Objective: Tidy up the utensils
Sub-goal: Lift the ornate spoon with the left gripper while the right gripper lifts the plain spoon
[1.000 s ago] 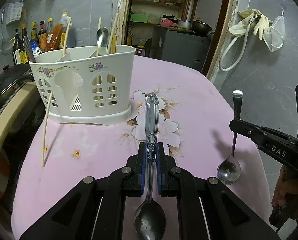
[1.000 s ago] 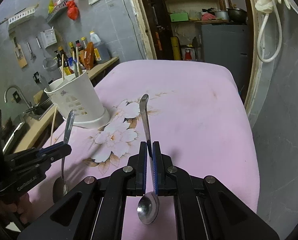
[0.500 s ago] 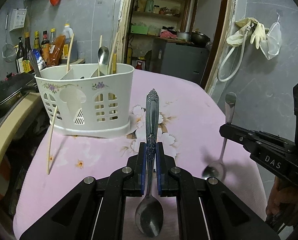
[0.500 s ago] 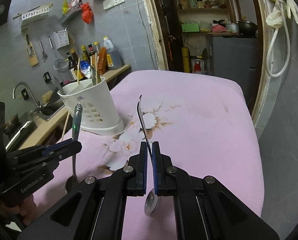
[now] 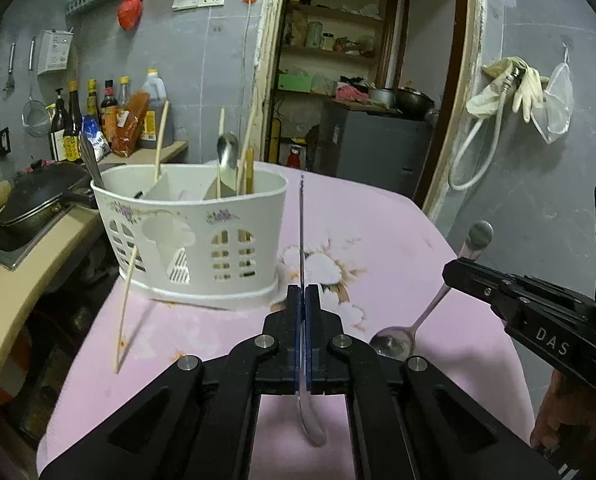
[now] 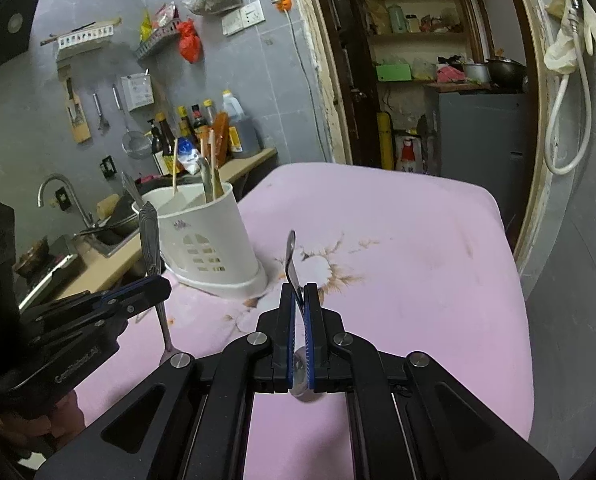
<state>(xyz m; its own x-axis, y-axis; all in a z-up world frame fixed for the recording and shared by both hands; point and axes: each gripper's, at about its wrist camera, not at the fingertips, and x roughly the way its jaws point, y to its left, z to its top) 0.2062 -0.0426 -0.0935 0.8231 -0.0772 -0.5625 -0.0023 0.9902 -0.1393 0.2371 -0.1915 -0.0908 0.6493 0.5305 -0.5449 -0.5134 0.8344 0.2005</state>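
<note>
The left gripper [image 5: 302, 300] fingers pinch a spoon [image 5: 301, 236], handle up, in the frame's middle; the right gripper [image 6: 299, 300] fingers pinch another spoon [image 6: 290, 256]; the white holder [image 5: 186, 236] stands left on the pink table [image 5: 377, 232].

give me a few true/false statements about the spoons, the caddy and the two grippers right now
1. Each gripper holds a spoon. True: the left gripper is shut on the patterned-handle spoon, and the right gripper is shut on the plain spoon.
2. Both spoons are held bowl end up. False: both handles point up, with the bowls hanging below the fingers.
3. The white utensil caddy already has utensils in it. True: a spoon and chopsticks stand inside.
4. The caddy lies tipped on its side. False: it stands upright on the pink tablecloth.
5. One chopstick leans against the outside of the caddy. True.
</note>
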